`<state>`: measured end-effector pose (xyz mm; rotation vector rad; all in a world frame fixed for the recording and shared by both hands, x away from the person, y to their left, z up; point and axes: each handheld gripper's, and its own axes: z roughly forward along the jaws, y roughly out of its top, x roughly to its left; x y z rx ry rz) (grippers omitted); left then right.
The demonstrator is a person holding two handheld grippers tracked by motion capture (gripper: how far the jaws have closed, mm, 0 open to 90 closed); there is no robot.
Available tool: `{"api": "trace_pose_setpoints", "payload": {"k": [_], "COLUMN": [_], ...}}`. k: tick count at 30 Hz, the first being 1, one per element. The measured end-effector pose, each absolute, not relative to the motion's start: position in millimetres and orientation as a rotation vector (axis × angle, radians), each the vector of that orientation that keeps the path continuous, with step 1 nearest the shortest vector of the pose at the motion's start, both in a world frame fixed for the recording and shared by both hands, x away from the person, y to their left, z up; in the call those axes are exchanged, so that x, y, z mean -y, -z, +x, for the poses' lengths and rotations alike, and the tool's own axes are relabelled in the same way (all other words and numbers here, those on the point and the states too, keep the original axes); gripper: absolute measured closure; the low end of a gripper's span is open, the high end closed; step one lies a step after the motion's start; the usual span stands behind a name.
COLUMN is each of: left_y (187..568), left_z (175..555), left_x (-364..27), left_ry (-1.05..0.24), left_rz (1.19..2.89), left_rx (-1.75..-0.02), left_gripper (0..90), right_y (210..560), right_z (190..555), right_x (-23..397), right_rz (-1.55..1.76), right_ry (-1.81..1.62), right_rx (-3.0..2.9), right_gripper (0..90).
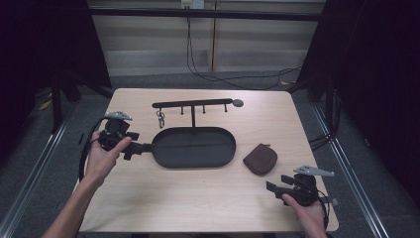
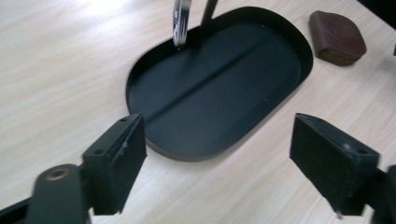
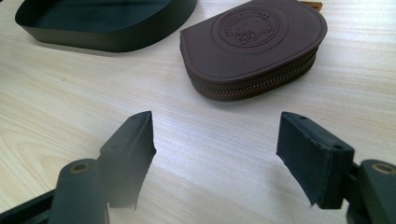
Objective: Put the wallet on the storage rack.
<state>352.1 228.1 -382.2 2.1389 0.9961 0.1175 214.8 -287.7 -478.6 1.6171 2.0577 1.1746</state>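
**Both grippers empty, keys on the rack, pouch on the table**

The left gripper (image 1: 141,148) sits at the left end of the black oval tray (image 1: 163,158), its jaws spread wide with nothing between them; in the left gripper view they frame the tray's near rim. A rack (image 1: 192,104) with pegs rises on a post from the tray, and a metal key ring (image 1: 160,119) hangs from its left peg, above the tray's far-left edge. The right gripper (image 1: 273,188) rests near the table's (image 1: 208,203) right front corner, jaws open and empty, pointed at the brown zipped pouch (image 3: 252,46) lying just right of the tray. The pouch's lid bears an embossed round stamp with a cartoon figure; its lettering is too small to read
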Motion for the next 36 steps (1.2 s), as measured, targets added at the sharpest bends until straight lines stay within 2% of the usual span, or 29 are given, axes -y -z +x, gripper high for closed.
{"api": "trace_pose_setpoints", "payload": {"k": [12,24,28,36], "left_y": [418.9,444.4,450.7,456.9], "left_z": [313.6,274.2,269.0,264.1], "left_x": [-222.2,-239.5,-237.4,-239.9], "left_ry": [-0.183,-0.17,-0.165,-0.156], "left_rz": [2.108,2.079,2.091,2.098], "left_rx": [-0.983,-0.966,-0.946,-0.939], "left_gripper": [17.8,17.3,17.3,17.2], "right_y": [478.6,474.2,471.3,465.0], "right_z": [216.5,222.2,231.4,255.2], "right_x": [288.1,287.6,289.2,293.3], "right_rz": [1.623,1.666,1.678,1.748], "right_ry": [-1.182,-1.175,-1.15,-1.126], "right_rx": [-2.072,-2.123,-2.149,-2.143], "right_gripper": [25.7,14.2,14.3,20.1]}}
